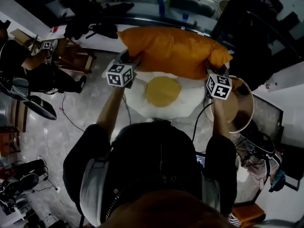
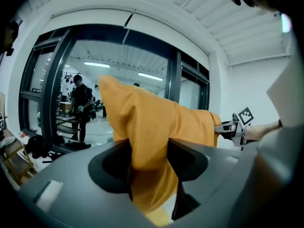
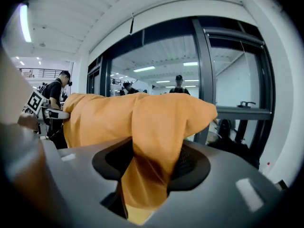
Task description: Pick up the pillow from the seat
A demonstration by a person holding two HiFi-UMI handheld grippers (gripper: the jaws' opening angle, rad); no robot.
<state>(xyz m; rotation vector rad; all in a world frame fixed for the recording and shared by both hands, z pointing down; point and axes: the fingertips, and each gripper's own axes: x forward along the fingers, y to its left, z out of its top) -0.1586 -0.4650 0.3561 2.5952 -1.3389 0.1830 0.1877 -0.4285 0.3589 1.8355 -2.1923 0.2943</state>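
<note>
Pillow (image 1: 173, 51), orange, was found held by its two ends at the upper centre of the head view, stretched crosswise between both grippers. The left gripper (image 1: 129, 61) was clamped on the pillow's left end, with its marker cube just below. In the left gripper view a bunched fold of orange fabric sat pinched between the two dark jaws and hung down under them. The right gripper (image 1: 216, 71) was clenched on the right end in the same manner. Its own view showed a corner of the fabric gathered between the jaws, with the rest of the pillow running off toward the left of that frame. Each gripper view showed the opposite gripper at the far end of the pillow.

In the head view a white cushion (image 1: 161, 91) with a round yellow centre lay below the pillow, in the middle of the frame. The pillow's lower edge overlapped it; contact could not be confirmed. A round brown seat (image 1: 241, 106) stood at the cushion's right. A person (image 1: 28, 68) sat at the upper left. Dark-framed windows (image 3: 209, 80) filled the background of both gripper views.
</note>
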